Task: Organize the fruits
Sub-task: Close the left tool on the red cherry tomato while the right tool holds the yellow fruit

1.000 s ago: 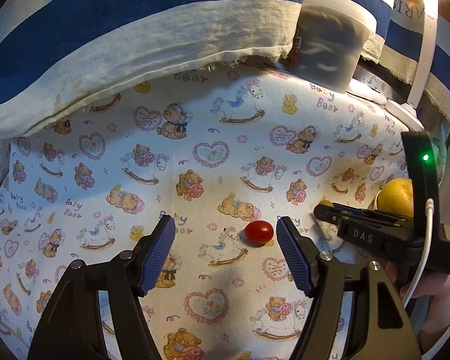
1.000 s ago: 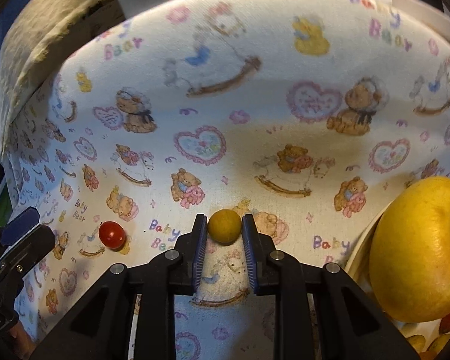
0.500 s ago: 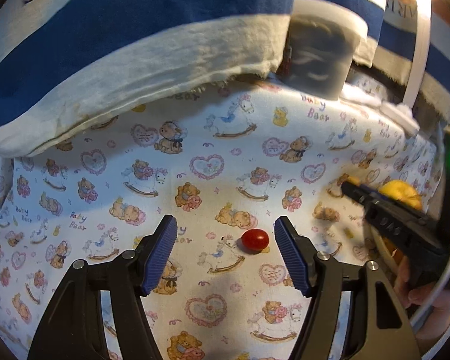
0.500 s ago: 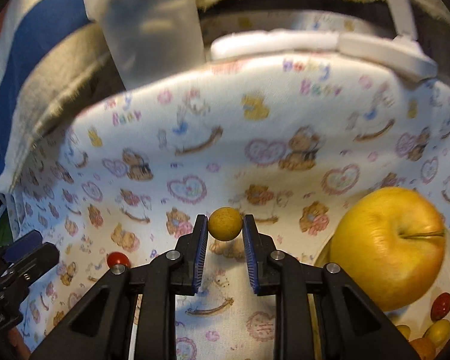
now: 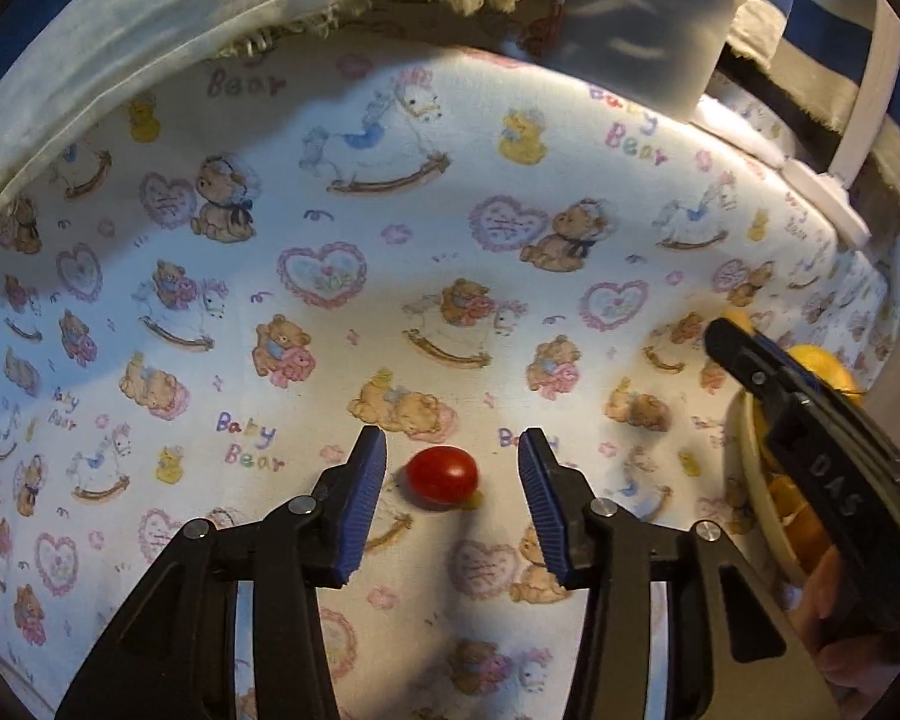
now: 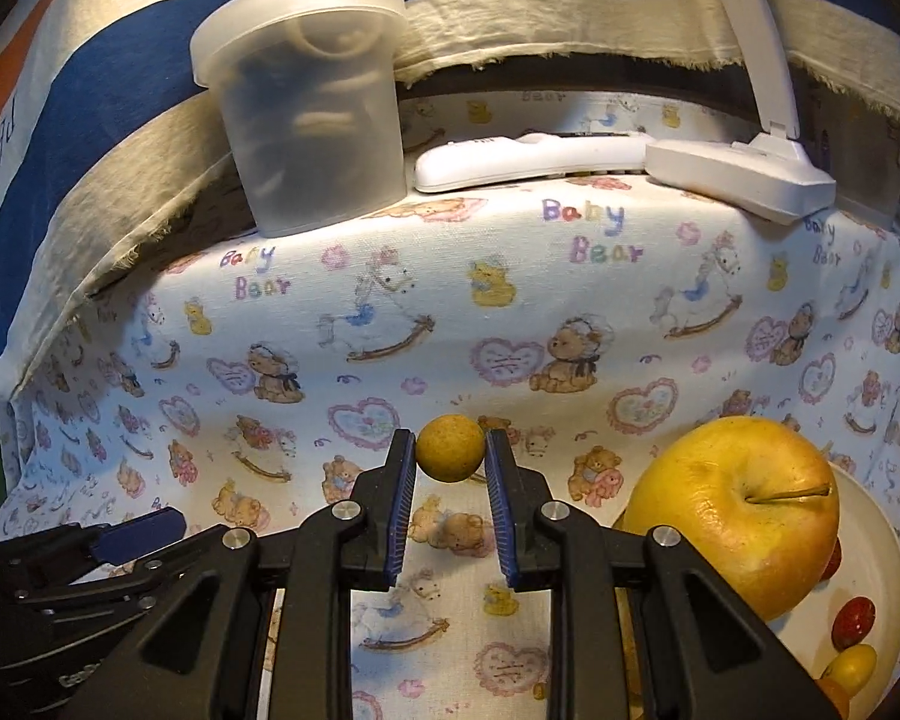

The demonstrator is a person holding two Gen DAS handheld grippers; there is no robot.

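Observation:
A red cherry tomato (image 5: 442,476) lies on the printed cloth. My left gripper (image 5: 452,476) is open, low over the cloth, with one finger on each side of the tomato and not touching it. My right gripper (image 6: 450,457) is shut on a small round yellow fruit (image 6: 450,448) and holds it above the cloth, left of a cream plate (image 6: 882,546). The plate holds a big yellow apple (image 6: 732,510) and several small red and yellow tomatoes (image 6: 853,621). The right gripper's body (image 5: 810,438) shows at the right of the left wrist view, over the plate.
A frosted lidded plastic tub (image 6: 309,102) stands at the back of the cloth. A white remote (image 6: 528,159) and a white lamp base (image 6: 744,174) lie beside it. Blue and cream striped fabric (image 6: 120,96) rises behind. The left gripper's body (image 6: 78,576) is at lower left.
My left gripper has moved down and forward, so the tomato now sits between its narrowed fingers. My right gripper has lifted the yellow fruit off the cloth and tilted upward.

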